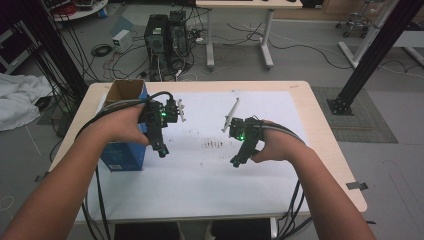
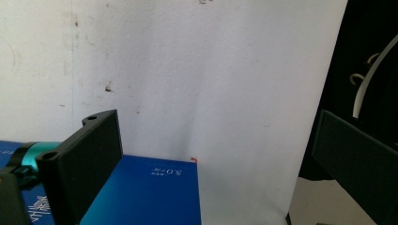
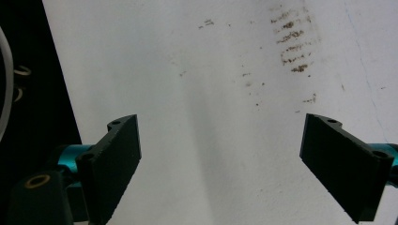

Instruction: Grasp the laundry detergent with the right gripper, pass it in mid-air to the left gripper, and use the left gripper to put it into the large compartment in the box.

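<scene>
We count one blue cardboard box (image 1: pixel 123 150) under our wide-open, empty left gripper (image 1: pixel 161 149), cut off in its view; right gripper (image 1: pixel 235 161) gapes empty too.

High view overhead, facing forward-down; gripper views close, sharing white sheet (image 1: pixel 235 165).

- Grey floor (image 1: pixel 380 165) all around, strewn with black cables (image 1: pixel 102 50).
- Two dark computer towers (image 1: pixel 167 37) standing behind the worktop (image 1: pixel 320 150).
- White desk (image 1: pixel 250 4) farther back, on pale legs.
- Black frame post (image 1: pixel 372 52) slanting at right, another at left.
- White cloth (image 1: pixel 17 100) heaped at left edge.
</scene>
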### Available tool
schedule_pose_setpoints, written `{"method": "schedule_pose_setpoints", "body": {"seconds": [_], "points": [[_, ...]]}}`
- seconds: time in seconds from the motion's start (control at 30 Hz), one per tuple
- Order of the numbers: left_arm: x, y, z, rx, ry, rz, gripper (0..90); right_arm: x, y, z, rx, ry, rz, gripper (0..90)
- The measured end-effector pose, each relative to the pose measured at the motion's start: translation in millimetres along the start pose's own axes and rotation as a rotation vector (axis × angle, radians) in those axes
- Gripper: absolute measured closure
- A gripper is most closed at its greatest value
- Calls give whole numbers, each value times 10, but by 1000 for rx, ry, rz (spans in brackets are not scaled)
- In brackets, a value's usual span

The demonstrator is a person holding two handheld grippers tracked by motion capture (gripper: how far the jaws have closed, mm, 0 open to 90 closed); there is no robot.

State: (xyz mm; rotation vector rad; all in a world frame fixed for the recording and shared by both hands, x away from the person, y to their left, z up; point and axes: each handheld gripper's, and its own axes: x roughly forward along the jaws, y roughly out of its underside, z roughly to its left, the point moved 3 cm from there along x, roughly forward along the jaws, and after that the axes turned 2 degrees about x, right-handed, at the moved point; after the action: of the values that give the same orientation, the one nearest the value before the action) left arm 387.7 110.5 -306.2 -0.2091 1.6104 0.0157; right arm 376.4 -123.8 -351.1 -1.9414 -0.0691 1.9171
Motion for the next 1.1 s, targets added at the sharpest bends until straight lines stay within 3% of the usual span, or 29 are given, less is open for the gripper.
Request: {"method": "schedule_pose_setpoints", "body": {"seconds": [0.5,1.1], "points": [[13,-53,31,-8,4,-9,19,-18,28,-64,7,0,-19,119],[13,-44,31,-6,12,-10,19,-33,53,-58,23,4,7,119]]}}
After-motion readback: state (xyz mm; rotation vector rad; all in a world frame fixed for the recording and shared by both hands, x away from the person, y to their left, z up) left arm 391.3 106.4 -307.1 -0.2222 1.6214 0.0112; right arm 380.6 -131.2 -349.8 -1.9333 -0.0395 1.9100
